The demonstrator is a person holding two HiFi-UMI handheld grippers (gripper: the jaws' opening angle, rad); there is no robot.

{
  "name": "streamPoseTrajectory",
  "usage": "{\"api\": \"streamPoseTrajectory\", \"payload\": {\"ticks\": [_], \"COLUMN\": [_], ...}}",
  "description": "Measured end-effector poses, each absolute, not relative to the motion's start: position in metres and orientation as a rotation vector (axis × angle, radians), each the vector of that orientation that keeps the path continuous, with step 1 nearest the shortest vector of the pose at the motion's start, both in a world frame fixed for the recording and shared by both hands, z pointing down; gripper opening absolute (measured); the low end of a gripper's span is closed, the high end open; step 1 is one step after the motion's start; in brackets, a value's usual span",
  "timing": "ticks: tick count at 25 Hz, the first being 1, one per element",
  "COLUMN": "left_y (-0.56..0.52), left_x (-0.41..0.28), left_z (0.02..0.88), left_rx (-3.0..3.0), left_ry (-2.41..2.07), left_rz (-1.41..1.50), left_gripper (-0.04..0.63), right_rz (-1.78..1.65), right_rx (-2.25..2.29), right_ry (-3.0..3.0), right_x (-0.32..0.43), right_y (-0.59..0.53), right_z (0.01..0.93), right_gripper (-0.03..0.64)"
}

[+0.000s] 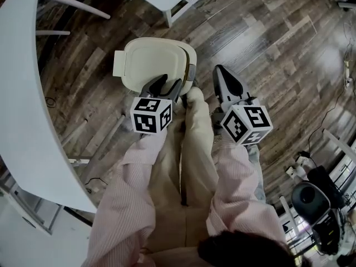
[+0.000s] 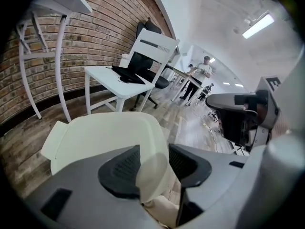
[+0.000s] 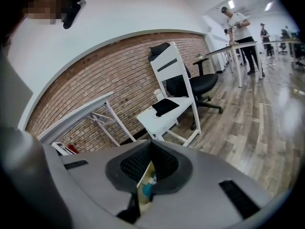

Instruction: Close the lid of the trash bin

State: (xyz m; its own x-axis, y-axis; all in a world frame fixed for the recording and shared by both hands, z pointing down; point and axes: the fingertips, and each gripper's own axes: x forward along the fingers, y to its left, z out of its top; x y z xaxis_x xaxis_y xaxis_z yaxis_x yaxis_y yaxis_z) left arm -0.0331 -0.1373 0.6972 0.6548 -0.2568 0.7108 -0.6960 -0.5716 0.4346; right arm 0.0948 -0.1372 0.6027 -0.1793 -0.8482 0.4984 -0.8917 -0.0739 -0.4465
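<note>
Plainly the job is only partly done. Far left of the trash bin (image 1: 191, 53) runs the curved edge of a white table (image 1: 22, 93), which plays no part. Next comes the bin's cream lid (image 1: 150, 60), with a small flat tab (image 1: 118, 63) sticking out on the side away from the grippers. In the head view the lid covers most of the bin, but the bin's rim still shows as a crescent along its right side, so I judge that it is tipped up rather than seated.

At the bin's near edge, the left gripper (image 1: 168, 83) has the lid's near corner between its jaws. Its own view shows them partly drawn in, with the cream edge filling the gap between the two dark pads (image 2: 121, 168), which looks like a grip on the lid (image 2: 105, 137).

Just right of the bin hangs the right gripper (image 1: 222, 72), off the lid. Its jaws (image 3: 151, 151) meet at the tips and carry nothing. Something cream and teal shows through the slit beneath them, too small to name.

Left to do, as I read it: swing the lid down until it sits flush on the rim all round, then let go
</note>
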Motion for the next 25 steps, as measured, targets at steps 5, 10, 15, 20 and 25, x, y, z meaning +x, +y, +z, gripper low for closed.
{"api": "streamPoseTrajectory", "payload": {"ticks": [5, 10, 15, 20, 25], "left_y": [-0.141, -0.140, -0.141, -0.141, -0.141], "left_x": [-0.036, -0.036, -0.036, -0.035, -0.033], "left_z": [0.713, 0.730, 0.745, 0.754, 0.763], "left_rx": [2.139, 2.122, 2.101, 2.079, 2.062], "left_ry": [-0.802, -0.828, -0.844, -0.850, -0.847], "left_rz": [0.852, 0.924, 0.989, 1.023, 1.055], "left_gripper": [0.085, 0.042, 0.008, -0.006, -0.008], "right_rz": [1.110, 1.120, 1.130, 1.136, 1.148], "right_rx": [1.969, 1.959, 1.952, 1.947, 1.938], "right_ry": [-2.089, -2.079, -2.068, -2.062, -2.061], "right_x": [0.095, 0.096, 0.101, 0.105, 0.108], "right_y": [-0.134, -0.132, -0.134, -0.134, -0.136], "right_z": [0.611, 0.620, 0.628, 0.633, 0.638], "right_gripper": [0.003, 0.003, 0.003, 0.003, 0.003]}}
